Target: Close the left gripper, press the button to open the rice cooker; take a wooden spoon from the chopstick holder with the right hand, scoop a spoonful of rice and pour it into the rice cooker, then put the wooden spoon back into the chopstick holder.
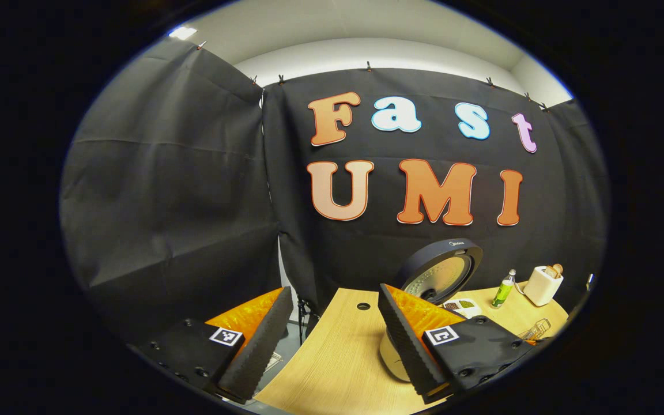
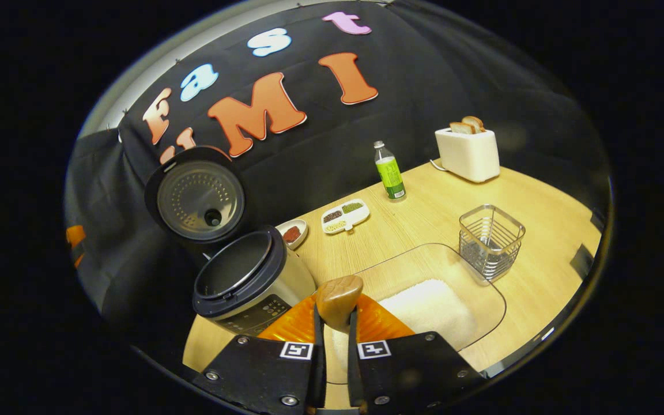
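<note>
The rice cooker (image 2: 245, 282) stands with its lid (image 2: 196, 199) swung up and its pot open. My right gripper (image 2: 336, 325) is shut on a wooden spoon (image 2: 339, 298), whose rounded head sticks out past the fingers, over the near-left part of the clear tray (image 2: 482, 288) of white rice (image 2: 427, 308), just right of the cooker. I cannot tell whether rice lies on the spoon. The wire chopstick holder (image 2: 490, 239) stands beyond the tray. My left gripper (image 1: 335, 295) is open and holds nothing, left of the cooker body (image 1: 392, 360) and raised lid (image 1: 441, 270).
At the back of the wooden table (image 2: 424, 213) stand a green-labelled bottle (image 2: 390, 172), a white toaster (image 2: 468, 153) with bread, a divided dish of beans (image 2: 344, 215) and a small bowl (image 2: 293, 233). The table's left edge (image 1: 309, 340) lies between my left fingers.
</note>
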Demonstrator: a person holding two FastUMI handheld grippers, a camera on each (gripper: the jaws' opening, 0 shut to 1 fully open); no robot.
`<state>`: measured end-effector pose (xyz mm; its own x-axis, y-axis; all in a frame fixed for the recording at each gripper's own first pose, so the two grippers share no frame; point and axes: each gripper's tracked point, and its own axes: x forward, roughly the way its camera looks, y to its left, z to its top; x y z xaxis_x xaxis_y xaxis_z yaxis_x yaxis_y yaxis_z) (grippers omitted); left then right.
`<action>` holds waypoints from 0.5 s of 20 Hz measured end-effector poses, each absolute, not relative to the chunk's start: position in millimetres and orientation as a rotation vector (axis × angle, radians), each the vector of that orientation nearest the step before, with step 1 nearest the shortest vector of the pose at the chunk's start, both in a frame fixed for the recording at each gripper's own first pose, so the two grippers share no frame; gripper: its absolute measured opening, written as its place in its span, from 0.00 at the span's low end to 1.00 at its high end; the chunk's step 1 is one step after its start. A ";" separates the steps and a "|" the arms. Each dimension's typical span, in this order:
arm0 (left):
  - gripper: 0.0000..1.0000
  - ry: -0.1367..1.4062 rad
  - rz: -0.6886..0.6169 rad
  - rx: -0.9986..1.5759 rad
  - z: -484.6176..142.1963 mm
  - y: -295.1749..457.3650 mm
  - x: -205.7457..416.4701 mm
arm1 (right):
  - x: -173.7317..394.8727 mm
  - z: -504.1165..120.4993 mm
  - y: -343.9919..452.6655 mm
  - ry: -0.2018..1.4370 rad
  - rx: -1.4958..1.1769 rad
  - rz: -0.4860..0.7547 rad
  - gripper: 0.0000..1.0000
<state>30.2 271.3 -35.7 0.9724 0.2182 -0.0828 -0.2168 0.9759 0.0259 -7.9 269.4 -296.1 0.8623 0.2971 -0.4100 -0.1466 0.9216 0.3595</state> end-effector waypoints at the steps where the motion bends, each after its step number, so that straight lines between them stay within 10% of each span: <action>1: 0.97 0.087 0.218 0.014 -37.0 271.0 29.4 | -6.6 -297.1 266.3 0.480 0.358 0.230 0.14; 10: 0.97 0.082 0.209 0.008 -34.5 268.4 25.9 | 8.6 -311.4 216.5 0.585 0.818 0.151 0.14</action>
<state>25.9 268.4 -34.5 0.9749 0.2073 -0.0807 -0.2067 0.9783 0.0160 8.6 216.5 -311.4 0.8326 0.3456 -0.4329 0.0930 0.6831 0.7243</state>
